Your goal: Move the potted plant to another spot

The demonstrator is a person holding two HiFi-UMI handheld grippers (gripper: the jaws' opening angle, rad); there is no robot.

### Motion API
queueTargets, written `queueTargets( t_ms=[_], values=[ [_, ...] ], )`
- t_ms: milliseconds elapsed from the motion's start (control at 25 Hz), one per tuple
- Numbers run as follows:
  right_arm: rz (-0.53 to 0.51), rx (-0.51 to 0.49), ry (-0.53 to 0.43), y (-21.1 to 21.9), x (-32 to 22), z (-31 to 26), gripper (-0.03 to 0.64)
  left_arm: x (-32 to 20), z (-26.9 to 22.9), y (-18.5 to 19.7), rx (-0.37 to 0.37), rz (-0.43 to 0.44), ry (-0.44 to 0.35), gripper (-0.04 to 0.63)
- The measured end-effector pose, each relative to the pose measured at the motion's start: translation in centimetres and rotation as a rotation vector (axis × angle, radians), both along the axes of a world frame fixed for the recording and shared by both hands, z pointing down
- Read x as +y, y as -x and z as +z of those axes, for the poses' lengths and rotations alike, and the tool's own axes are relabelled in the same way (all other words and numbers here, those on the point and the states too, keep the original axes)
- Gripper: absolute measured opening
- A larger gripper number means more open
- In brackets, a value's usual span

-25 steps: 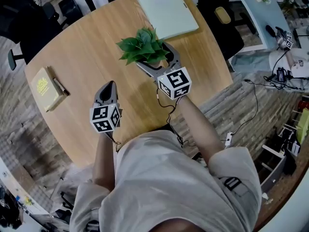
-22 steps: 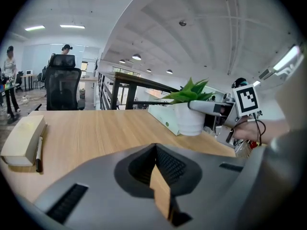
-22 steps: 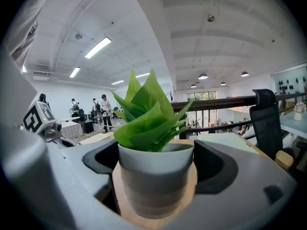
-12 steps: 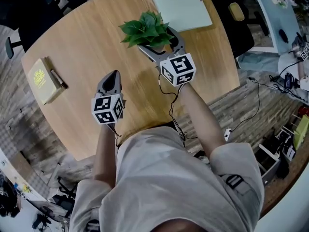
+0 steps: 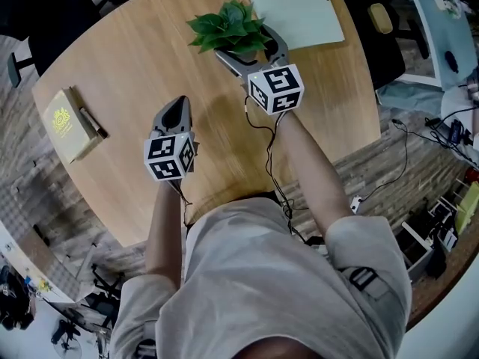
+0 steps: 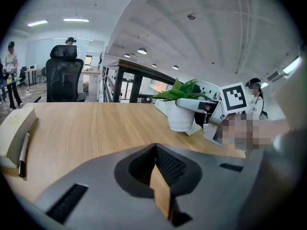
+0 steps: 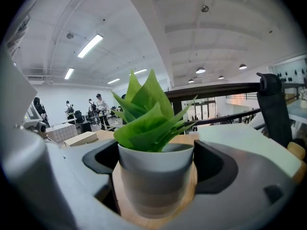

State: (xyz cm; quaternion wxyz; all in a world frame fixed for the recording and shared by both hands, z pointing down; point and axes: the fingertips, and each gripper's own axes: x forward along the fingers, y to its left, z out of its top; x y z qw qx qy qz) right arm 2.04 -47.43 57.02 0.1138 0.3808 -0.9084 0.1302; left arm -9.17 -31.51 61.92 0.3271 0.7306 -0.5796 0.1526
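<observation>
Right gripper [image 7: 156, 169] clamping white pot of potted plant [image 5: 232, 28], carrying it further across table [image 5: 127, 73] towards pale pad [image 5: 299, 6] than second ago; relocation progressing, set-down pending. Left gripper [image 6: 160, 186] idling over near side of table, jaws nearly touching, holding nothing

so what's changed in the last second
The right gripper, tongs shut on the potted plant, has carried it further from the person, up beside the pale pad. The left gripper, tongs shut and empty, edged forward too. The notebook and pen stayed put.
</observation>
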Motion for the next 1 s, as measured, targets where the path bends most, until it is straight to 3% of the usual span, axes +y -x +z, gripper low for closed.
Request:
queueTargets(
  t_ms=[1000],
  values=[
    [0.071,-0.002,0.031,2.9,-6.7,5.2,0.488,-2.7,3.6,0.3,0.012,-0.015,0.055,0.012]
  ],
)
